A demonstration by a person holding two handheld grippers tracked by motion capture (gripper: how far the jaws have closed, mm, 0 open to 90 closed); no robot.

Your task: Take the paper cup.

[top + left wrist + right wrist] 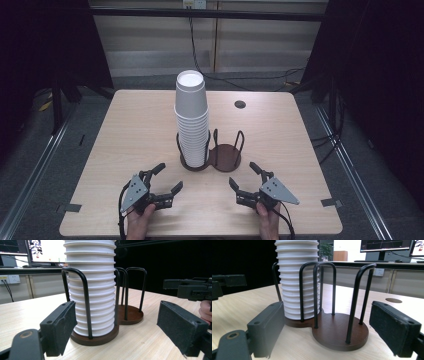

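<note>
Standing at the near edge of a pale wooden table (125, 130), a person holds a two-jaw gripper in each hand. The left gripper (167, 179) sits at about seven o'clock on the tabletop, its black jaws spread wide with nothing between them. The right gripper (243, 176) sits at about five o'clock, jaws likewise spread and empty. Both rest low over the wood, angled inward toward the middle of the table.

Beyond them, near the table's centre, stands a dark brown cup holder (225, 156) made of two round bases joined side by side, each ringed by black wire hoops. A tall stack of white cups (191, 120) fills the left base and rises well above the hoops; the right base is bare. The stack lies at roughly one o'clock from the left gripper and eleven o'clock from the right gripper, near both but touching neither.

Seen along the left gripper's jaws, the stack of white cups (91, 287) stands straight ahead between the two pads (61, 327). Seen along the right gripper's jaws, the bare base of the cup holder (339, 331) lies ahead.

Farther back, at about one o'clock on the table, is a small round hole (240, 104).
</note>
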